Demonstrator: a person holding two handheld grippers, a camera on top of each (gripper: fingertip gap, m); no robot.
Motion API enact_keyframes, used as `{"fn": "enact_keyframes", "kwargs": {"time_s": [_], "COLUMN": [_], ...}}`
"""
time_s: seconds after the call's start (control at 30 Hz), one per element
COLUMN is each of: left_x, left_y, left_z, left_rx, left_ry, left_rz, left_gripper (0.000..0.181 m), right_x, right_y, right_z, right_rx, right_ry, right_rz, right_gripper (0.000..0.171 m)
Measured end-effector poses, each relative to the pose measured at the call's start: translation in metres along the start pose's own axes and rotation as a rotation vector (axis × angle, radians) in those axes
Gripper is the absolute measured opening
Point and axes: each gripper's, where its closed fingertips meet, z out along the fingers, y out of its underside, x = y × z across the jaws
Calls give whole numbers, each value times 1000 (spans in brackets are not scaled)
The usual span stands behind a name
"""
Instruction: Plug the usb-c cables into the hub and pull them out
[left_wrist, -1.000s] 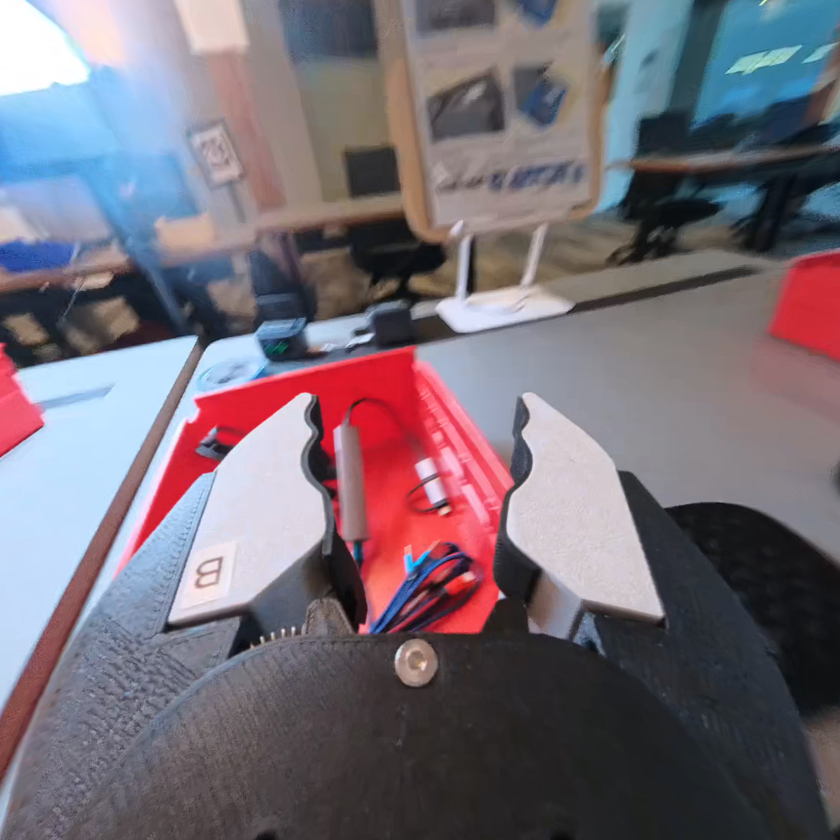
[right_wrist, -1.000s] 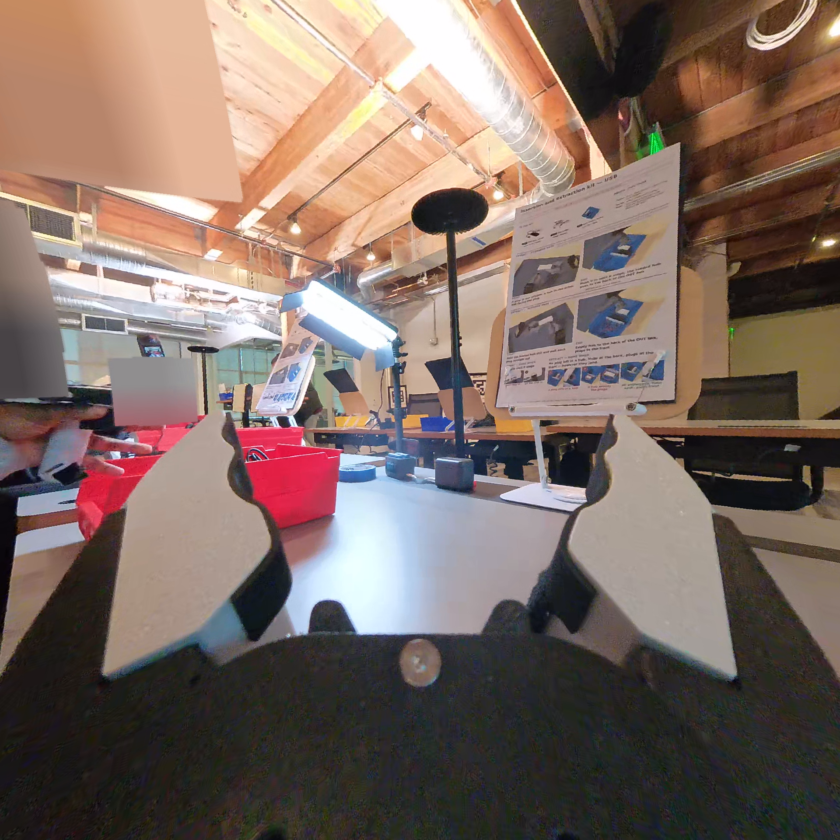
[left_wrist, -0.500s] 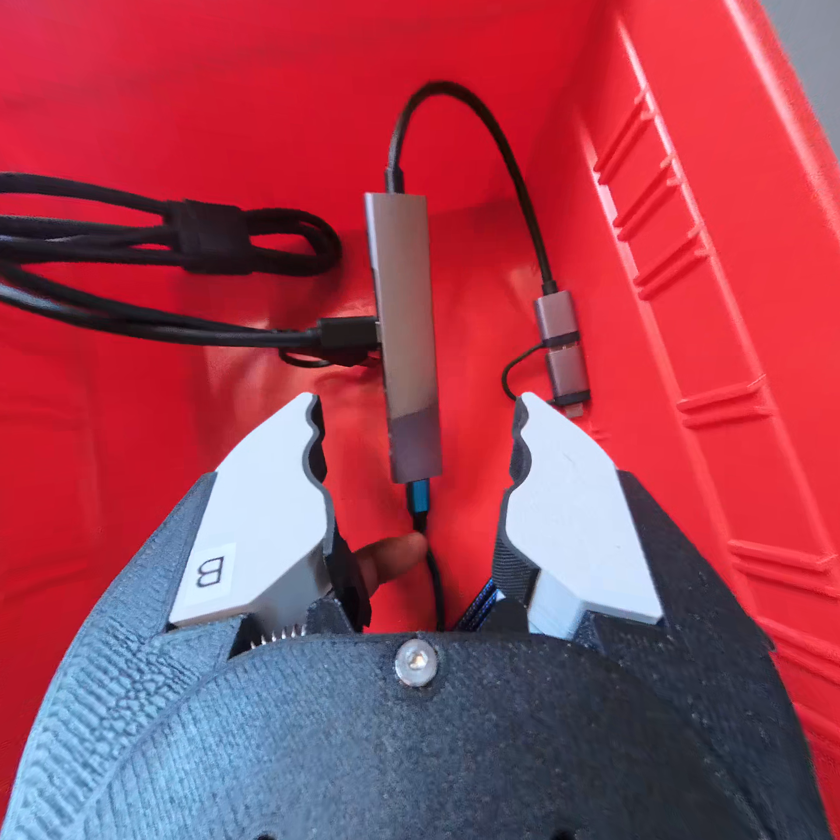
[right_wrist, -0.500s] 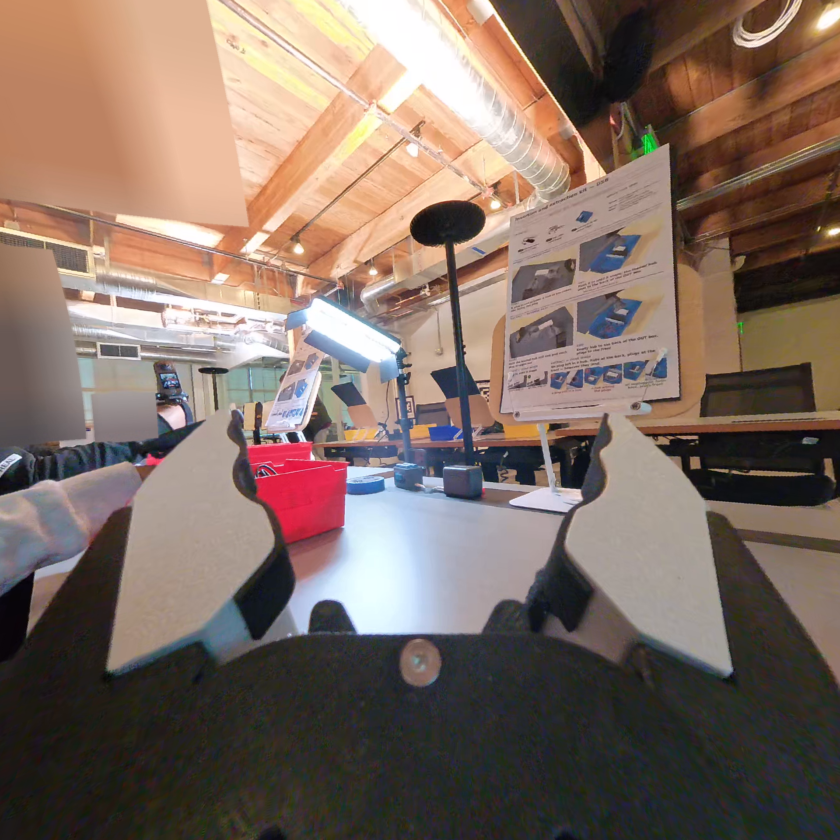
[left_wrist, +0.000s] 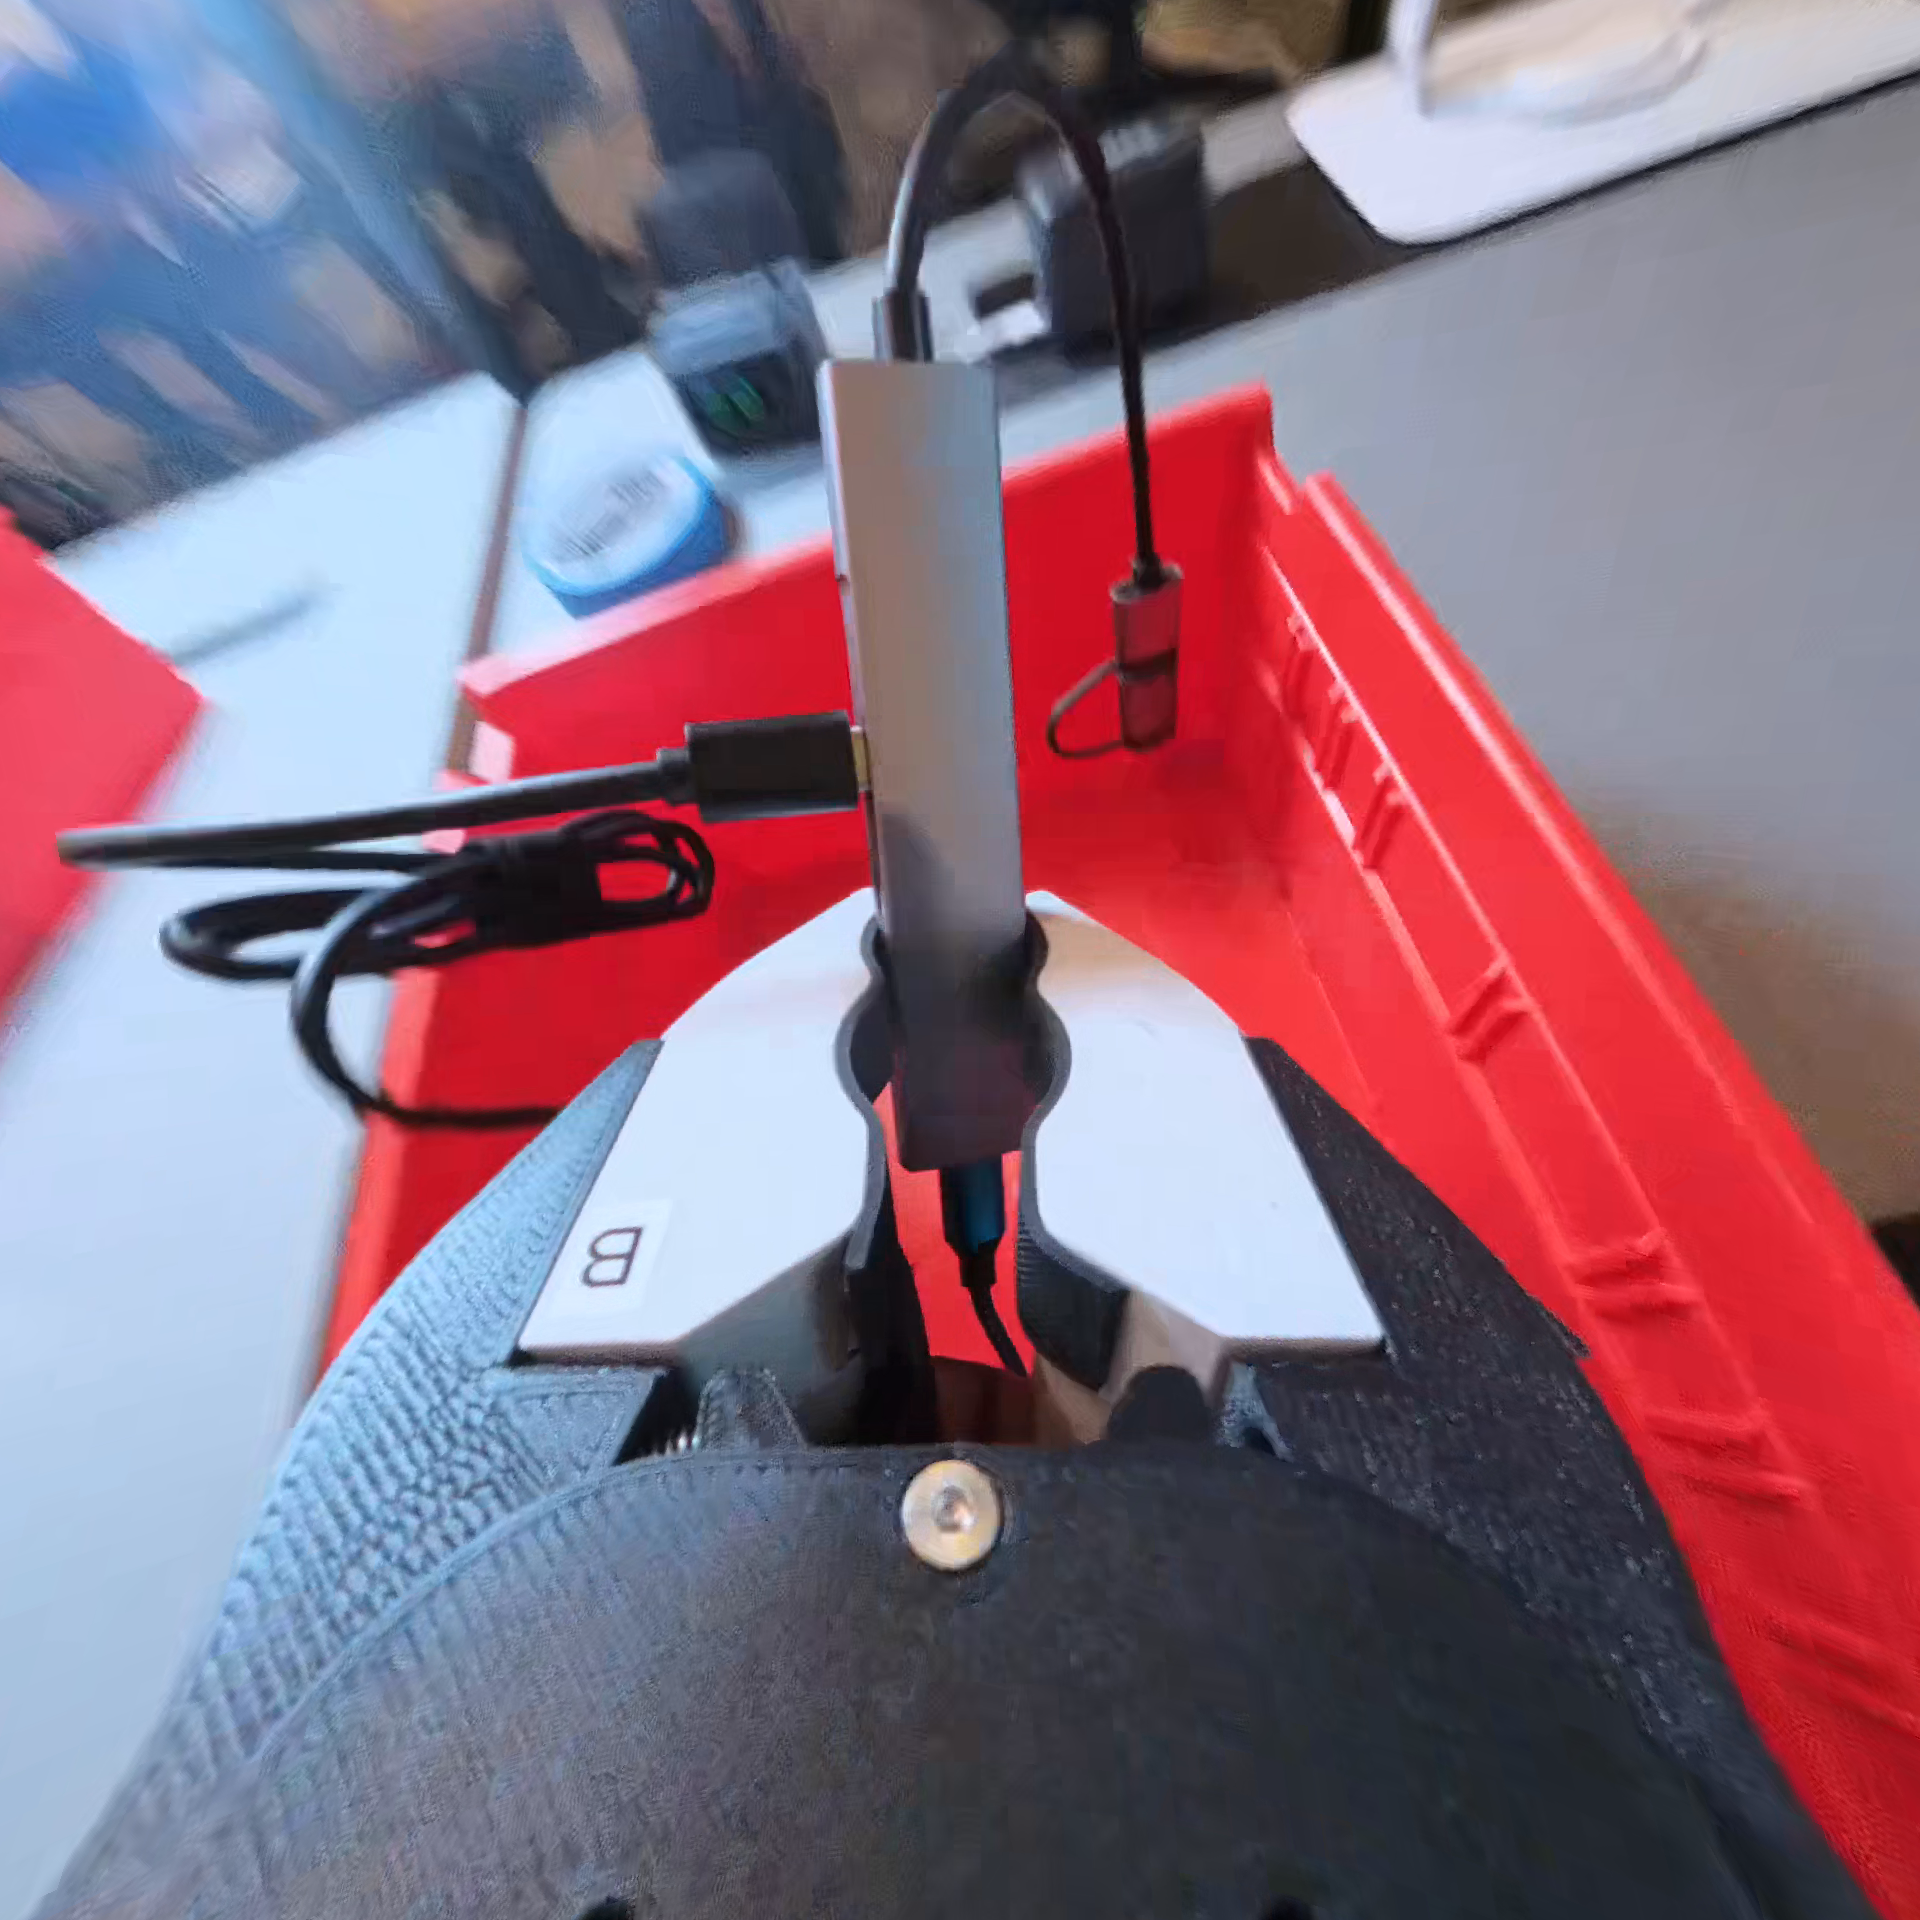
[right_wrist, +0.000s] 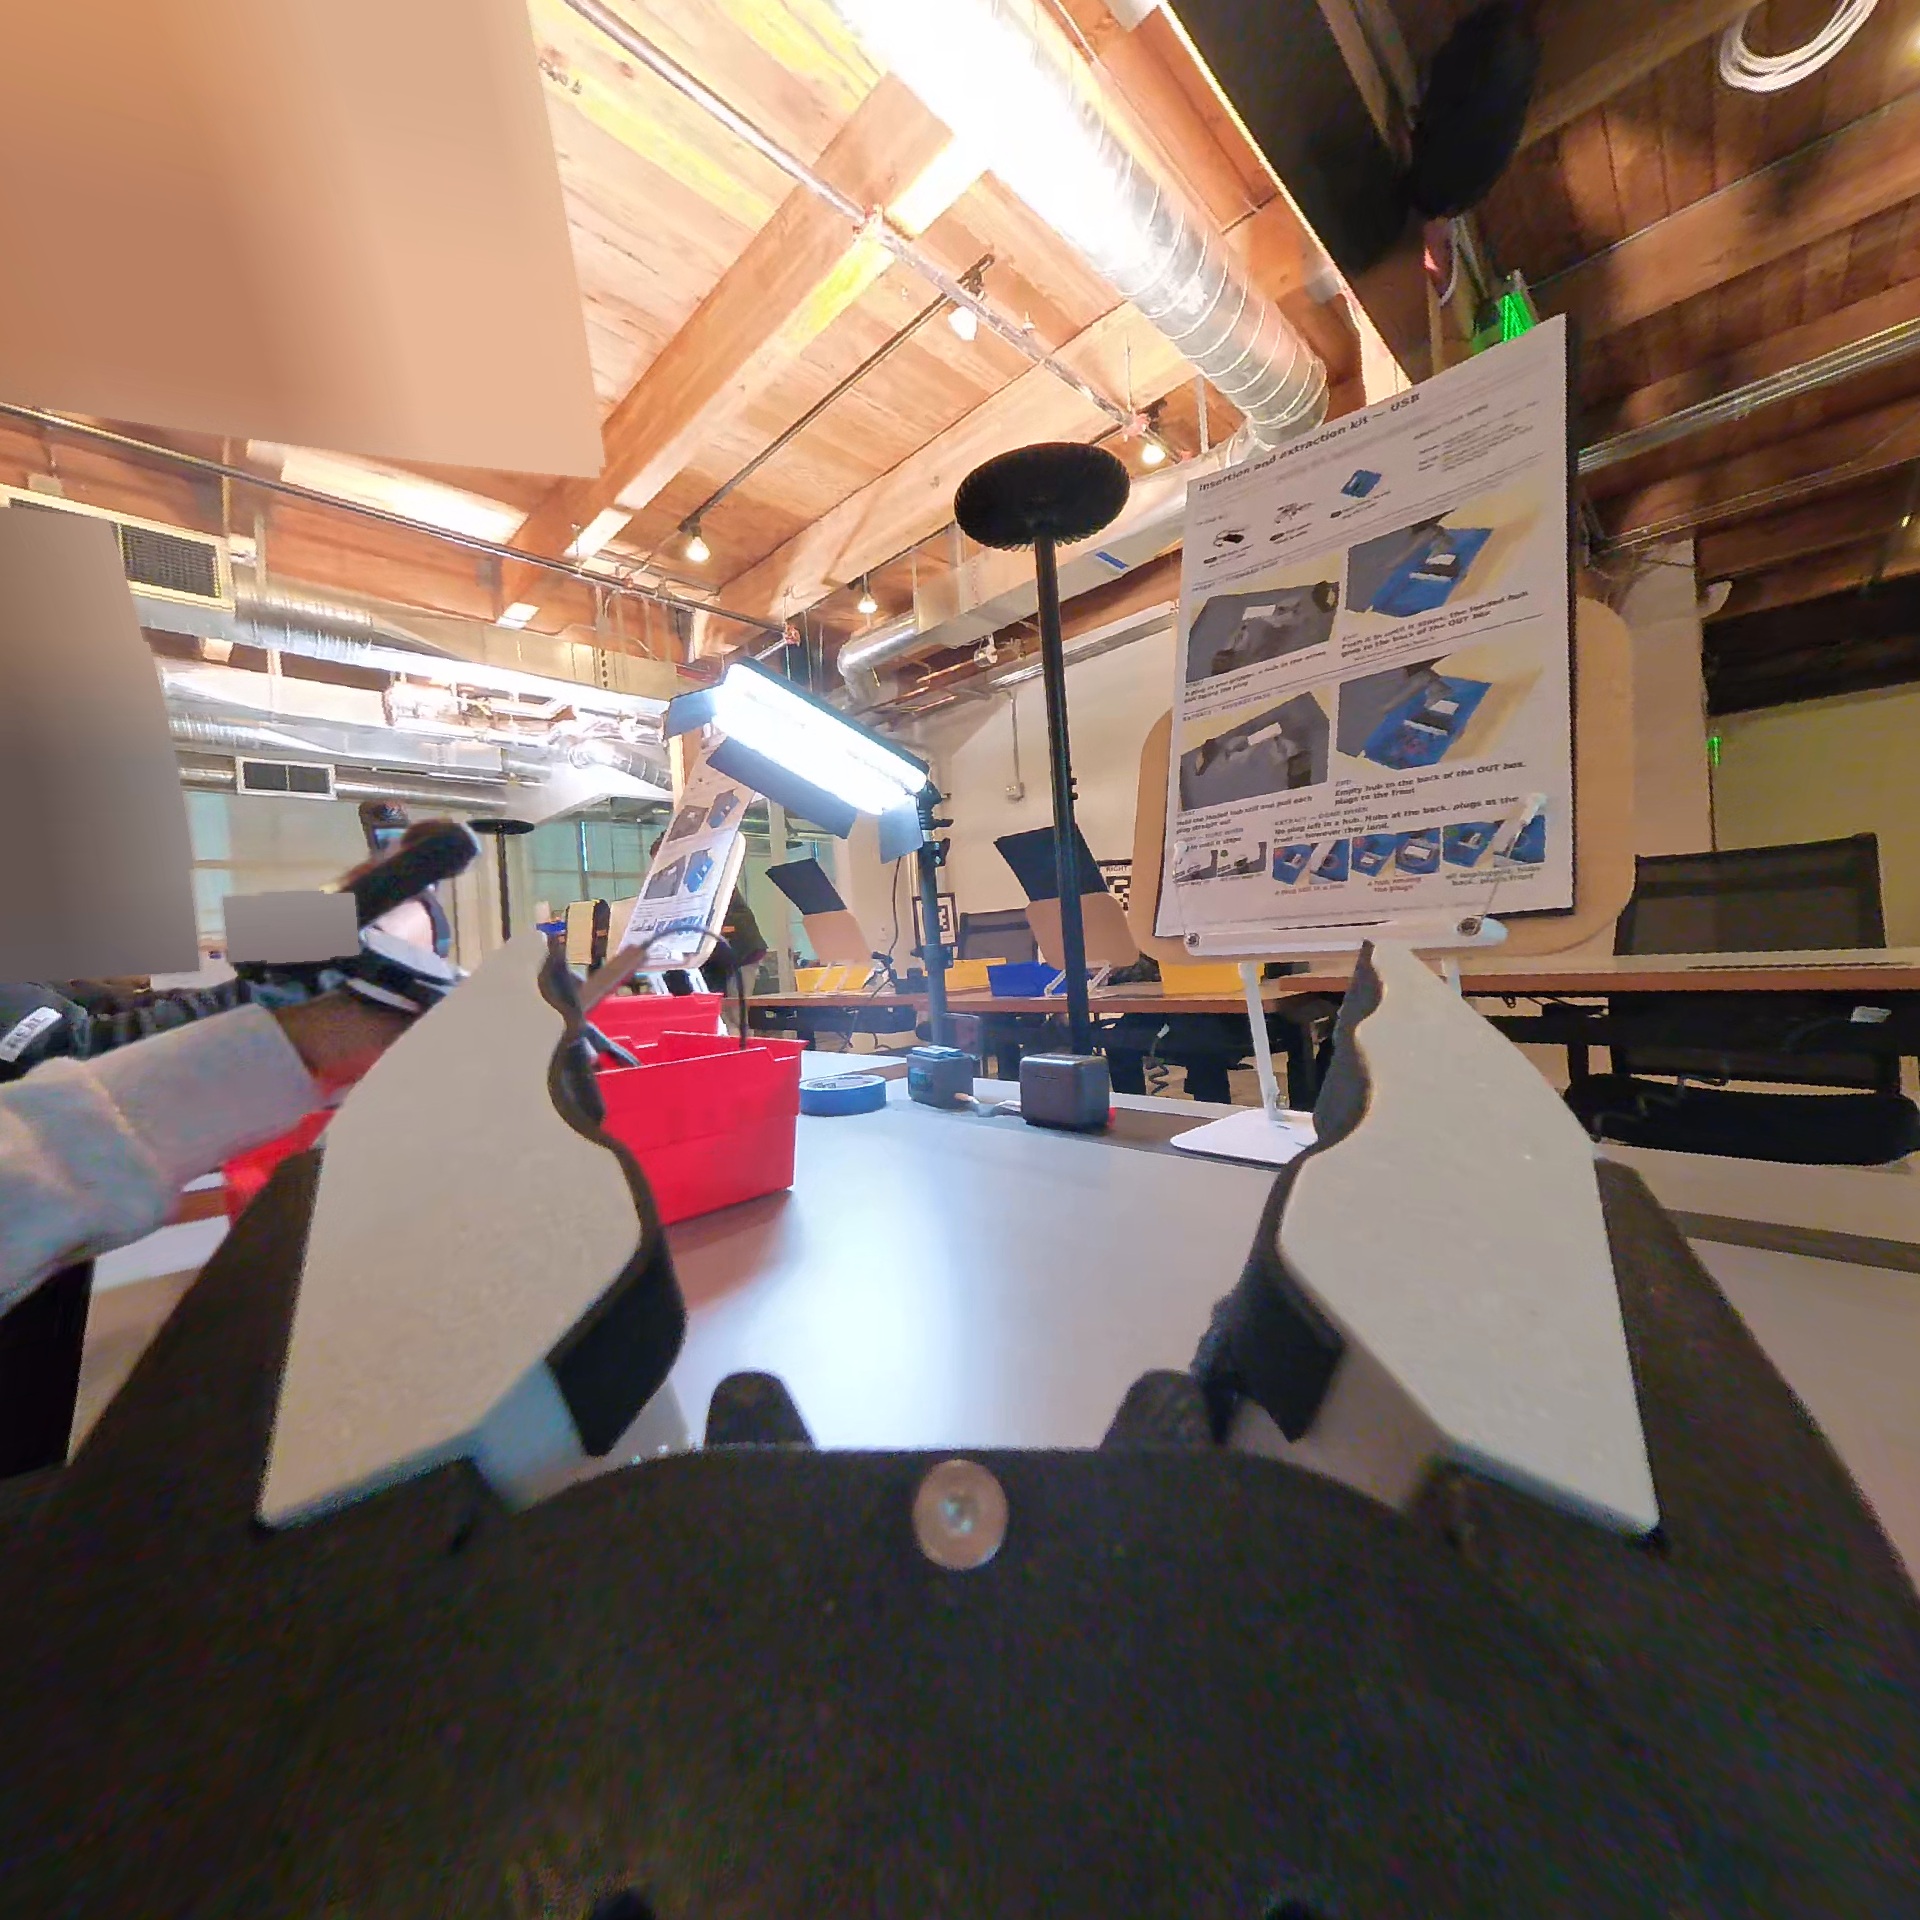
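My left gripper (left_wrist: 951, 935) is shut on the near end of a grey USB hub (left_wrist: 925, 665) and holds it lifted above the red bin (left_wrist: 1455, 935). A black USB-C cable (left_wrist: 769, 769) is plugged into the hub's left side, and its bundled length (left_wrist: 488, 904) hangs over the bin's left wall. A blue-ended plug (left_wrist: 977, 1210) sits in the hub's near end. The hub's own lead loops over to a grey adapter (left_wrist: 1146, 655) hanging at the right. My right gripper (right_wrist: 956, 1023) is open and empty, low over the grey table (right_wrist: 935, 1247).
A roll of blue tape (left_wrist: 623, 520) and small black devices (left_wrist: 743, 379) lie behind the bin. In the right wrist view the red bin (right_wrist: 696, 1112) stands to the left with a person's sleeved arm (right_wrist: 135, 1112) over it. A white sign stand (right_wrist: 1257, 1132) and a black pole base (right_wrist: 1065, 1091) stand at the back. Tip to tip, the grippers are about 50 cm apart.
My left gripper has closed on the hub and lifted it out of the bin, with the black cable trailing along. The right gripper has stayed open and nearly still.
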Motion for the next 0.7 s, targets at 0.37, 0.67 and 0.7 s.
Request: {"fn": "enact_keyframes", "kwargs": {"time_s": [0.37,0.67,0.7], "left_x": [15,127,142], "left_y": [-136,-187,-188], "left_z": [-102,-137,-138], "left_rx": [484,701,716], "left_ry": [-491,-477,-455], "left_rz": [439,653,662], "left_gripper": [21,20,20], "right_x": [-3,-4,-6], "right_y": [4,11,12], "right_z": [1,2,3], "right_rx": [-20,-67,-73], "right_ry": [-4,2,0], "right_rz": [-42,-140,-157], "right_gripper": [132,135,136]}}
